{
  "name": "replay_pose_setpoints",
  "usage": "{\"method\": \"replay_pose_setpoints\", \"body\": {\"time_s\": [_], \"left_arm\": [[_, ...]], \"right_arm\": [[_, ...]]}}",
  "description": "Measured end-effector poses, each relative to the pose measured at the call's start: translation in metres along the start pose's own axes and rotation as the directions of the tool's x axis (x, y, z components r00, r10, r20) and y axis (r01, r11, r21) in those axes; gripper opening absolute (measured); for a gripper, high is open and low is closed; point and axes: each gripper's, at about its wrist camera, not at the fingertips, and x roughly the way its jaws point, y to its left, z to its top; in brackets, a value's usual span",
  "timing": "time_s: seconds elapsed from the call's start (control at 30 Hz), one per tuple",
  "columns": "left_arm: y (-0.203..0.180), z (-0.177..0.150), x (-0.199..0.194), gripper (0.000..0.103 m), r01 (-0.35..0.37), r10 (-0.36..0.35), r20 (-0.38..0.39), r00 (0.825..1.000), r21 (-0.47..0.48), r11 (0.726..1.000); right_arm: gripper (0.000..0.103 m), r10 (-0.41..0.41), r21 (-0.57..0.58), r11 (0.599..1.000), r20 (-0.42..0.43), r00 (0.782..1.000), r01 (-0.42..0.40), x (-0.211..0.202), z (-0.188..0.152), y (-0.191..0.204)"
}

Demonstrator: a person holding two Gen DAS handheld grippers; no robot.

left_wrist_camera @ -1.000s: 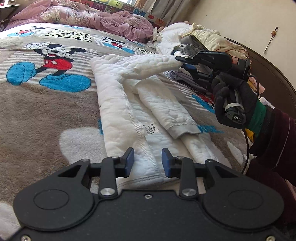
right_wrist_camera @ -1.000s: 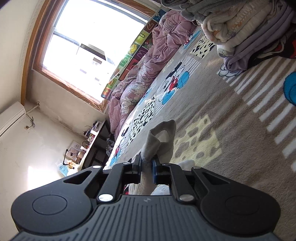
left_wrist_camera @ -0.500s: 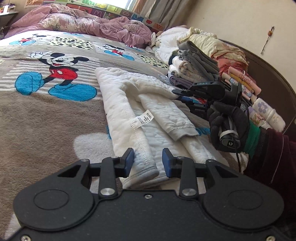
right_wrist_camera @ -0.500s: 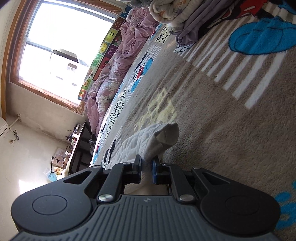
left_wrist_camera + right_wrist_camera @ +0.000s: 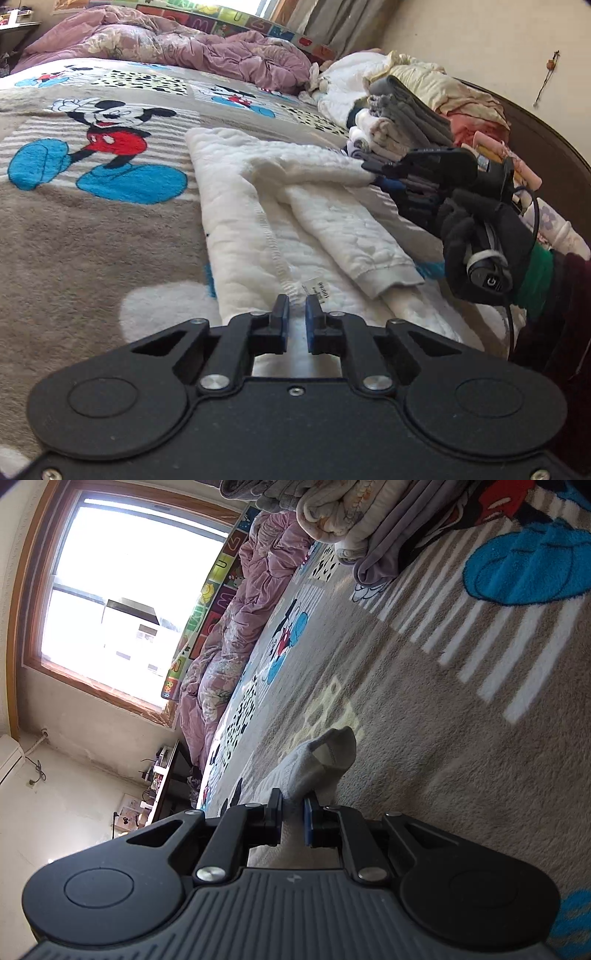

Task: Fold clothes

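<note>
A white quilted garment lies partly folded on a bed covered by a grey cartoon-mouse blanket, beneath a bright window. The left tongs are pinched on its near hem; the right tongs grip a sleeve cuff.

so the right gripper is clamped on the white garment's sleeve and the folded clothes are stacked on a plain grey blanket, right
Not quite: the blanket is not plain; it is printed with cartoon mice, as the left wrist view shows. The rest holds: the right gripper is clamped on the sleeve of the white garment, and the folded clothes are stacked on the blanket.
</note>
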Motion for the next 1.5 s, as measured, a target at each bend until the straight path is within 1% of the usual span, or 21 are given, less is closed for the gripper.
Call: {"method": "replay_pose_setpoints", "body": {"time_s": [0.13, 0.2, 0.27, 0.33, 0.4, 0.43, 0.53, 0.6, 0.67, 0.73, 0.8, 0.87, 0.93, 1.0, 1.03, 1.13, 1.17, 1.27, 1.37, 1.47, 1.5], "left_arm": [[0.007, -0.001, 0.008, 0.007, -0.008, 0.008, -0.005, 1.0, -0.067, 0.998], [0.012, -0.002, 0.01, 0.007, -0.006, 0.004, -0.016, 1.0, -0.105, 0.994], [0.016, -0.002, 0.014, 0.007, 0.003, -0.006, -0.024, 1.0, -0.141, 0.99], [0.021, -0.002, 0.014, 0.007, 0.025, -0.03, -0.025, 0.999, -0.191, 0.981], [0.031, -0.003, 0.014, 0.007, 0.062, -0.072, -0.025, 0.997, -0.277, 0.959], [0.038, -0.004, 0.014, 0.007, 0.086, -0.099, -0.023, 0.995, -0.332, 0.94], [0.055, -0.008, 0.016, 0.007, 0.14, -0.163, -0.009, 0.987, -0.473, 0.87], [0.065, -0.013, 0.017, 0.007, 0.168, -0.198, 0.007, 0.98, -0.558, 0.813], [0.071, -0.017, 0.019, 0.007, 0.186, -0.219, 0.023, 0.976, -0.614, 0.767], [0.073, -0.019, 0.019, 0.007, 0.189, -0.224, 0.027, 0.974, -0.637, 0.747], [0.072, -0.02, 0.018, 0.007, 0.19, -0.224, 0.03, 0.974, -0.644, 0.741], [0.072, -0.02, 0.017, 0.007, 0.193, -0.227, 0.033, 0.973, -0.65, 0.735], [0.072, -0.017, 0.011, 0.007, 0.203, -0.23, 0.041, 0.972, -0.64, 0.741], [0.072, -0.012, 0.001, 0.007, 0.215, -0.228, 0.06, 0.972, -0.62, 0.755], [0.071, -0.009, -0.009, 0.007, 0.229, -0.221, 0.088, 0.971, -0.597, 0.769], [0.064, -0.002, -0.037, 0.007, 0.221, -0.19, 0.113, 0.975, -0.461, 0.859], [0.061, -0.002, -0.039, 0.007, 0.203, -0.177, 0.101, 0.979, -0.421, 0.884], [0.05, -0.006, -0.035, 0.007, 0.156, -0.147, 0.051, 0.988, -0.33, 0.931], [0.035, -0.012, -0.017, 0.007, 0.081, -0.091, -0.048, 0.995, -0.184, 0.98], [0.032, -0.018, -0.014, 0.007, 0.083, -0.091, -0.068, 0.993, -0.123, 0.989], [0.03, -0.019, -0.013, 0.007, 0.081, -0.087, -0.07, 0.994, -0.091, 0.993]], "right_arm": [[0.013, -0.005, -0.052, 0.999, -0.028, 1.0, 0.003, -0.001, 0.002, 0.016], [0.021, -0.059, -0.134, 0.99, -0.041, 0.997, 0.053, -0.003, 0.001, 0.027], [0.045, -0.138, -0.271, 0.953, 0.001, 0.99, 0.133, -0.015, -0.006, 0.041], [0.046, -0.163, -0.348, 0.921, 0.058, 0.985, 0.173, -0.03, -0.014, 0.05], [0.046, -0.161, -0.434, 0.879, 0.123, 0.979, 0.199, -0.053, -0.029, 0.064], [0.046, -0.134, -0.465, 0.867, 0.126, 0.983, 0.178, -0.063, -0.038, 0.071], [0.046, -0.016, -0.569, 0.822, 0.034, 0.999, 0.032, -0.088, -0.071, 0.091], [0.046, 0.026, -0.627, 0.777, -0.067, 0.997, -0.062, -0.096, -0.098, 0.101], [0.046, 0.043, -0.684, 0.714, -0.172, 0.984, -0.151, -0.1, -0.128, 0.11], [0.046, 0.032, -0.74, 0.637, -0.255, 0.967, -0.216, -0.101, -0.161, 0.115], [0.044, 0.0, -0.771, 0.582, -0.32, 0.947, -0.26, -0.097, -0.189, 0.116], [0.041, -0.053, -0.819, 0.509, -0.338, 0.94, -0.266, -0.093, -0.219, 0.116], [0.037, -0.146, -0.865, 0.445, -0.324, 0.935, -0.23, -0.084, -0.242, 0.113], [0.036, -0.214, -0.871, 0.452, -0.315, 0.925, -0.193, -0.078, -0.251, 0.105], [0.034, -0.215, -0.87, 0.457, -0.307, 0.927, -0.183, -0.081, -0.25, 0.105], [0.032, -0.231, -0.886, 0.436, -0.28, 0.932, -0.158, -0.09, -0.252, 0.106], [0.032, -0.231, -0.882, 0.445, -0.278, 0.932, -0.153, -0.093, -0.252, 0.105], [0.032, -0.225, -0.865, 0.48, -0.282, 0.933, -0.146, -0.097, -0.251, 0.102], [0.032, -0.215, -0.859, 0.49, -0.283, 0.935, -0.147, -0.103, -0.25, 0.103], [0.032, -0.177, -0.838, 0.526, -0.276, 0.945, -0.146, -0.119, -0.233, 0.11], [0.032, -0.153, -0.817, 0.559, -0.268, 0.951, -0.14, -0.123, -0.221, 0.112]]}}
